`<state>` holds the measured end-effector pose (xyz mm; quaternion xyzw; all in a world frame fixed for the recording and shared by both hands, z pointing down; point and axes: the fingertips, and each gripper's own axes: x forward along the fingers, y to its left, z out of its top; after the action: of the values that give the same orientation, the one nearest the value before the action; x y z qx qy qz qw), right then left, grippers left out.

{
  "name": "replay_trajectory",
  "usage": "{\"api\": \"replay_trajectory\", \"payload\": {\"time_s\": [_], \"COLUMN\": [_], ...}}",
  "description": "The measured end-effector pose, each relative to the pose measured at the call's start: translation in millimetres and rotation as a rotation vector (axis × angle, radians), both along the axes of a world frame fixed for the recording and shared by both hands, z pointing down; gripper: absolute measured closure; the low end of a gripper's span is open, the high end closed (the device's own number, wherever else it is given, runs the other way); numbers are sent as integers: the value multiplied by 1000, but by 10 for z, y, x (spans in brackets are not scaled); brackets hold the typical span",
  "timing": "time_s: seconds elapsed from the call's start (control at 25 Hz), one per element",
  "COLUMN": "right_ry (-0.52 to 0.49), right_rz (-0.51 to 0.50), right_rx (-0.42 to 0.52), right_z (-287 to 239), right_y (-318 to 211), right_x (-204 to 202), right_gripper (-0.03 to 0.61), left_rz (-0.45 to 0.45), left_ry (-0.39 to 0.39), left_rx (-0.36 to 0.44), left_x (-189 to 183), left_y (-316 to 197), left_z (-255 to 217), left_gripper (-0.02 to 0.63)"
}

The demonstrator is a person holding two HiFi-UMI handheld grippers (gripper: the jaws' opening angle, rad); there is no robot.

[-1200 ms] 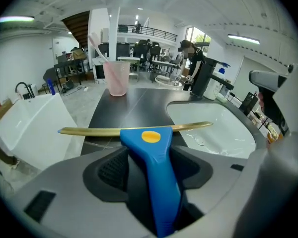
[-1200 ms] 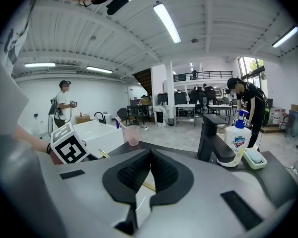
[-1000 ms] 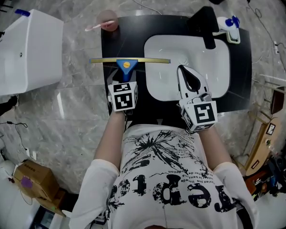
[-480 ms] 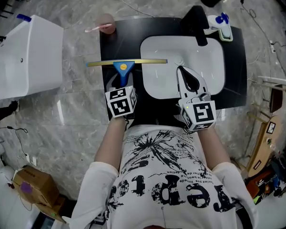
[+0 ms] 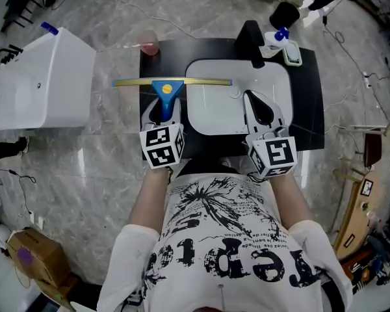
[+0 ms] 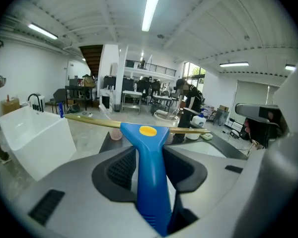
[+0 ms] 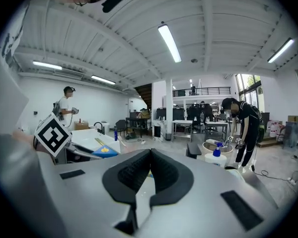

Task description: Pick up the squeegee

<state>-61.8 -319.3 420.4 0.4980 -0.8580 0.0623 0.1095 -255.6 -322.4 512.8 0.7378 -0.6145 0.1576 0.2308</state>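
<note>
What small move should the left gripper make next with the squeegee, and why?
Probably lift it slightly higher, with a firm grip. The left gripper has its jaws clamped on the blue handle of the squeegee. The long blade looks level and seems to hang above the black counter beside the white sink, so a little more clearance would likely finish the pickup. The right gripper is shut and empty.
</note>
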Motion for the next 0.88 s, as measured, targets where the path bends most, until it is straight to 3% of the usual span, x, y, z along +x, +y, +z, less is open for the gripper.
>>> {"api": "replay_trajectory", "payload": {"time_s": [0.28, 0.72, 0.88], "right_ry": [-31, -76, -69], "right_rz": [-11, -24, -36], "right_rx": [107, 236, 266], "right_z": [-498, -1044, -1176], "right_y": [190, 547, 643], "right_x": [332, 760, 745], "right_gripper": [563, 563, 563], "left_rz": [0, 18, 26], "left_ry": [-76, -95, -101], "left_rx": [208, 505, 571], "left_x": [202, 668, 701], "left_y": [102, 500, 591], "left_z": [-914, -2089, -2320], "left_gripper": [440, 441, 442]}}
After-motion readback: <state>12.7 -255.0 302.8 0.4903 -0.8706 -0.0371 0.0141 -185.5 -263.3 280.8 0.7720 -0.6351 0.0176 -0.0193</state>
